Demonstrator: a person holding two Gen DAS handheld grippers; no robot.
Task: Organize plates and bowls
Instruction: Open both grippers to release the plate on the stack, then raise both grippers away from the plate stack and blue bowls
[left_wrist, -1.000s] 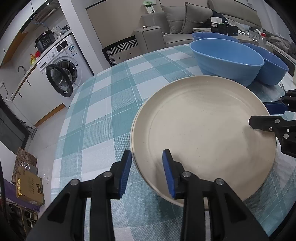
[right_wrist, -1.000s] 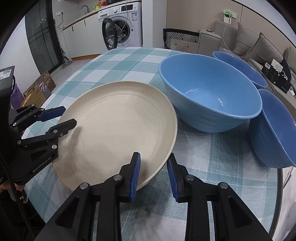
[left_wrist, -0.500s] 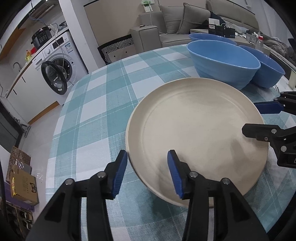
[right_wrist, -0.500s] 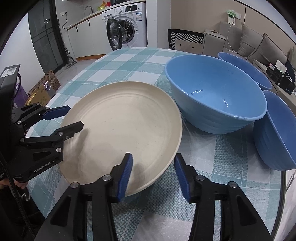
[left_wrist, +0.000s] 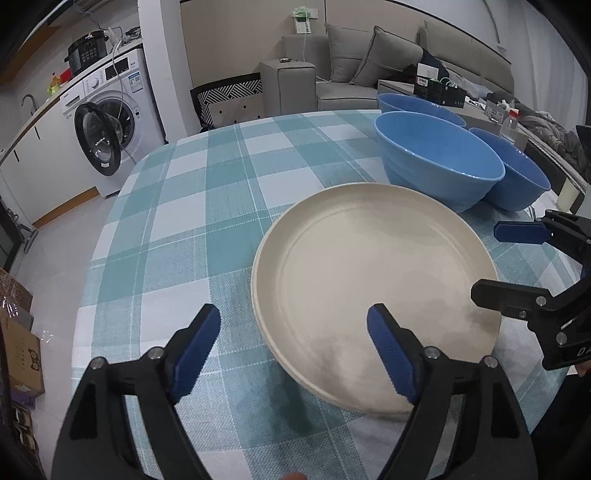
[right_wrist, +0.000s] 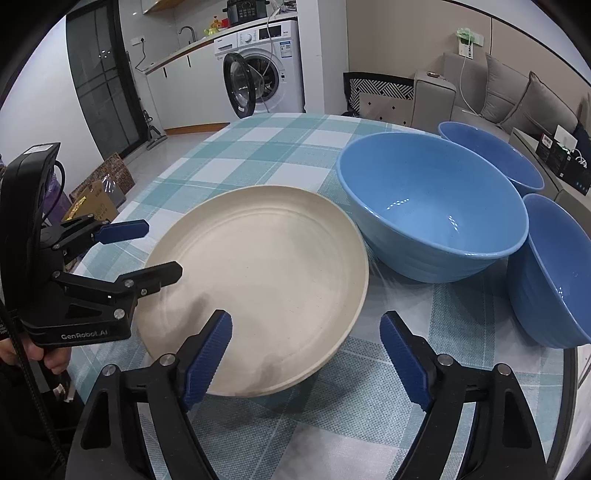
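Indoors: grey fabric sofa (left_wrist: 388, 59), white front-loading washing machine (left_wrist: 110, 122) with door ajar. Teal-and-white checked bench (left_wrist: 207, 206) carries three glossy blue bowls (right_wrist: 432, 206) beside round cream plate (right_wrist: 266, 273). Left gripper (left_wrist: 291, 347), right gripper (right_wrist: 306, 354): fingers wide, holding nothing.

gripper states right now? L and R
Left gripper: open, holding nothing, astride the cream plate rim.
Right gripper: open, holding nothing.

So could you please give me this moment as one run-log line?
left gripper: open | right gripper: open | plate: on table, ungripped | bowls: three, beside plate
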